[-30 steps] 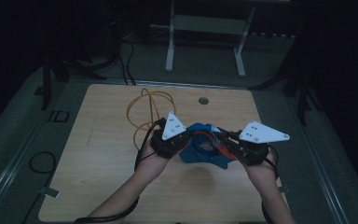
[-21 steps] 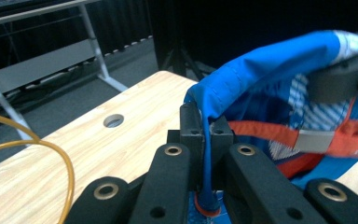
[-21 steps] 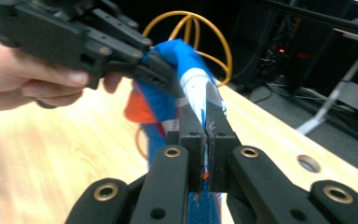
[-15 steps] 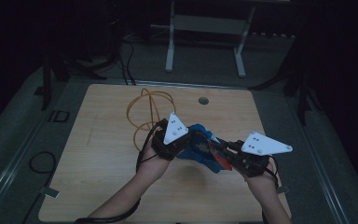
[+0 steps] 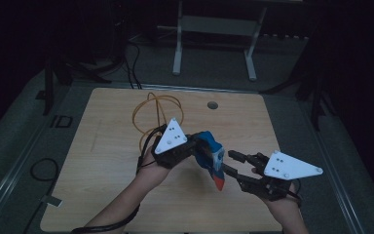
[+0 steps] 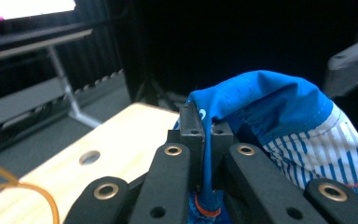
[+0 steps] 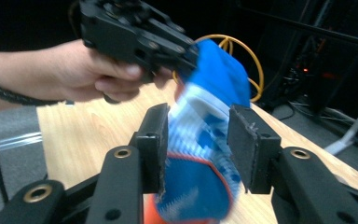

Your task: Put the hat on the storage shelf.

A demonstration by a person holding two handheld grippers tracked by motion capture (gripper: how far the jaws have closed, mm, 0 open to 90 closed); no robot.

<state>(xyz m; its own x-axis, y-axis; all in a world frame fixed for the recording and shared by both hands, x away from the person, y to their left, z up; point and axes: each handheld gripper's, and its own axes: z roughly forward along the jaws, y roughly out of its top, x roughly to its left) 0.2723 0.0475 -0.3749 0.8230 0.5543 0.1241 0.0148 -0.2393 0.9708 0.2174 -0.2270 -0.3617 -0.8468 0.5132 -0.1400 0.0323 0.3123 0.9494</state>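
— Holding the blue cloth (image 5: 211, 157) in my left tongs (image 5: 198, 146); their jaws are pinched tight on a fold of its upper edge, clear in the left gripper view (image 6: 204, 140). It hangs off the table (image 5: 107, 146), not resting on it.

— And your right tongs (image 5: 231, 163)?

— Their jaws have just been opening. In the right gripper view the striped lower end of the cloth (image 7: 200, 140) sits between the two pads (image 7: 249, 149), but neither pad seems to press on it, so I call them open, with nothing gripped.

— Which way does it run?

— Its long axis slopes from the left tongs' tips down toward the right tongs, the orange-trimmed end lowest and nearest the right jaws. The left tongs (image 7: 135, 35) are at the far, top end from the right tongs' side.

— So which hand moves next?

— I judge the right: it is just beside the free end and only needs to close or shift along it. An orange cable (image 5: 151, 114) loops behind the left tongs, well apart from the cloth.
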